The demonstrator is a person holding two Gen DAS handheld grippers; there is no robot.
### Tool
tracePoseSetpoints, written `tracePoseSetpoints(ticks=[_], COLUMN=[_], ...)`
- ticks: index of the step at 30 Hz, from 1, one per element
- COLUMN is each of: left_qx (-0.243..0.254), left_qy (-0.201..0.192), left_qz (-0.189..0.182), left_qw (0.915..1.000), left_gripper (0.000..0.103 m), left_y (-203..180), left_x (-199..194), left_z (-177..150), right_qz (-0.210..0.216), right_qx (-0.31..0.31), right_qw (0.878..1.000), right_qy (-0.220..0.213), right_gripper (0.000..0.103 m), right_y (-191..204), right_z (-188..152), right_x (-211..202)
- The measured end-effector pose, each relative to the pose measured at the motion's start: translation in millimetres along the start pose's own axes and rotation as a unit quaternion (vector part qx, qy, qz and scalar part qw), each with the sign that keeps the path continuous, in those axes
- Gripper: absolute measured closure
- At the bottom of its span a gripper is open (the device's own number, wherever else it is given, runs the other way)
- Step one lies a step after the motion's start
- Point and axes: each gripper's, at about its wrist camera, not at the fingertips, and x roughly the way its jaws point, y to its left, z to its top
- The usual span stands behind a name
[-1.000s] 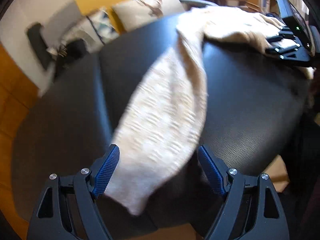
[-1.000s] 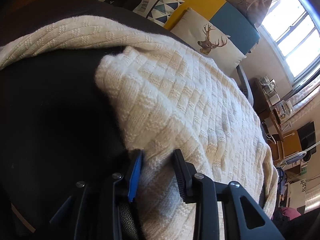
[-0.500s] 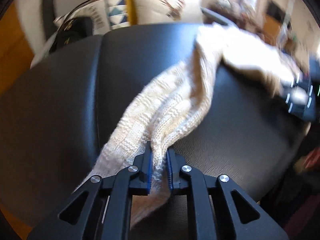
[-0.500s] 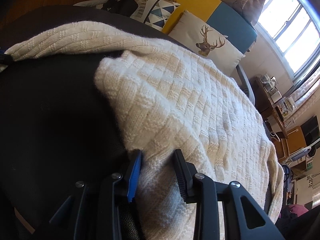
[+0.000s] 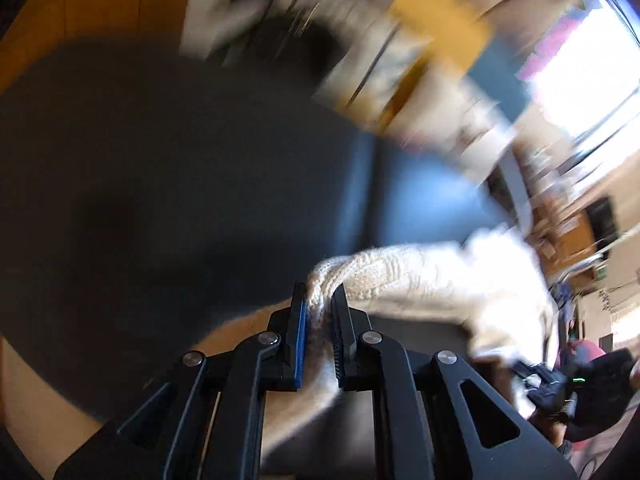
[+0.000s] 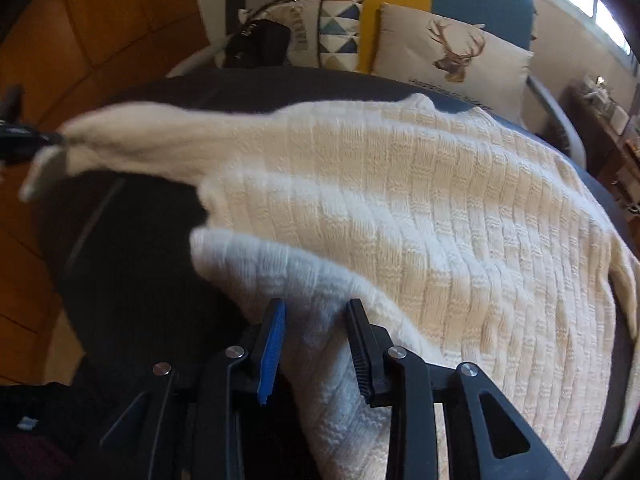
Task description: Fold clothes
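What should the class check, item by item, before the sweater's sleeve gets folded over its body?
1. Left hand-held gripper clamps the sleeve: ok.
2. Right hand-held gripper has the sweater hem between its fingers: ok.
3. Sweater body lies flat on the black surface: ok, some ripples.
4. Sleeve free of twists: cannot tell, blurred.
5. The other sleeve is tucked: cannot tell.
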Motion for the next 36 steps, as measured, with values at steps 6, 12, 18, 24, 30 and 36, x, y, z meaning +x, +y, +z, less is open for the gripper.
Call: tracePoseSetpoints(ticks=[6, 12, 18, 24, 30, 36], left_qx=[0.033, 0.059, 0.084, -0.023, -0.062, -0.021], left_qy=[0.014, -0.066, -0.048, -0.034, -0.098, -0.088], left_qz=[0.019, 0.053, 0.113, 0.103, 0.073, 0.063], left_qw=[0.9992, 0.9946, 0.9889, 0.9938, 0.9906, 0.9939], left_gripper=[0.086, 0.086, 0.085, 0.077, 0.076, 0.072], left_y=[-5, -33, -57, -24, -12, -18], left_x=[22, -7, 17, 23, -34, -34], left_z=[-30, -53, -46, -12, -5, -30], right_qz=[-0.004, -0.001, -0.004, -0.059, -0.061, 0.005], right_qx=[-0.042, -0.054, -0.091, -0.045, -0.019, -0.066], right_qw=[0.999, 0.998, 0.993, 0.997, 0.998, 0.998], right_qy=[-0.025, 0.016, 0.073, 0.023, -0.009, 0.002], right_gripper=[0.071, 0.070, 0.071, 0.068, 0.068, 0.068], right_y=[1, 17, 68, 72, 64, 77], right_z=[51, 128, 185, 226, 219, 154], right_x=[-27, 58, 157, 200, 161, 112])
